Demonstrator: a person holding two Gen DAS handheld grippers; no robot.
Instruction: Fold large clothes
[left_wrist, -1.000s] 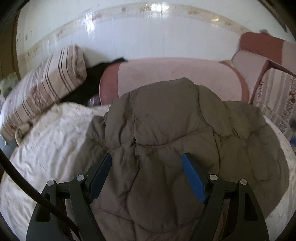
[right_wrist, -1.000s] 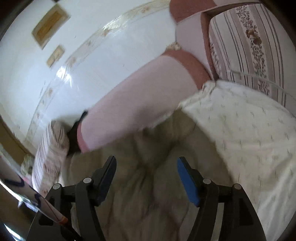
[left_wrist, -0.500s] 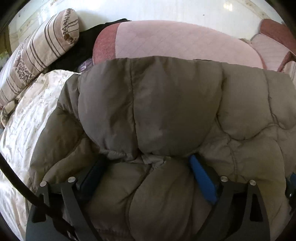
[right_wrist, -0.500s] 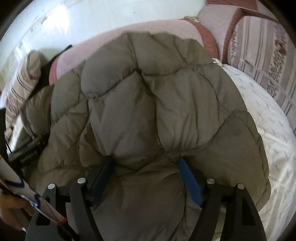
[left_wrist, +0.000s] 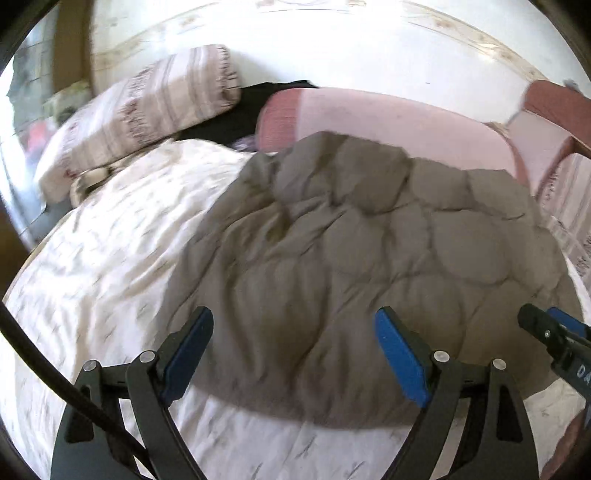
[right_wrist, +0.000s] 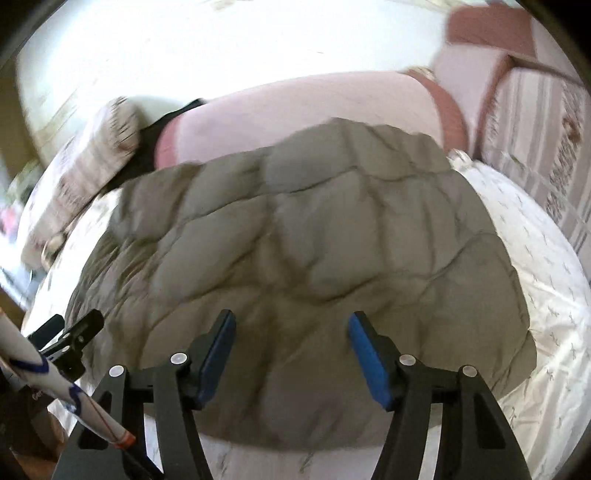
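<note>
The olive-grey quilted puffer jacket (left_wrist: 369, 258) lay on the bed (left_wrist: 110, 258), on its cream printed bedsheet, with its far edge just short of the long pink bolster (left_wrist: 406, 118) that ran along the wall. In both wrist views it read as a fairly compact, rounded slab with no sleeve sticking out, so it looked as though at least one fold had been made and the bulk gathered into a single stack. How many layers were stacked could not be told from these views.

The left gripper (left_wrist: 293, 354) hovered over the jacket's near edge, on the side away from the bolster, with its blue-padded fingers (left_wrist: 400, 360) spread wide and nothing between them. The right gripper (right_wrist: 291, 354) hung over the same near edge, seen again in its own view (right_wrist: 295, 258), fingers likewise apart and empty. Neither tool touched the cloth as far as could be seen.

My judgement was that the task stood well past its middle: the jacket was down, folded over and released. What seemed left was tidying. The side of the jacket toward the striped pillow (left_wrist: 140, 110), which sat beside the bolster's end, was rumpled and uneven, and the puffy fill held the stack high, so a pressing or squaring pass, or one more fold toward the bolster, might yet have been wanted.
</note>
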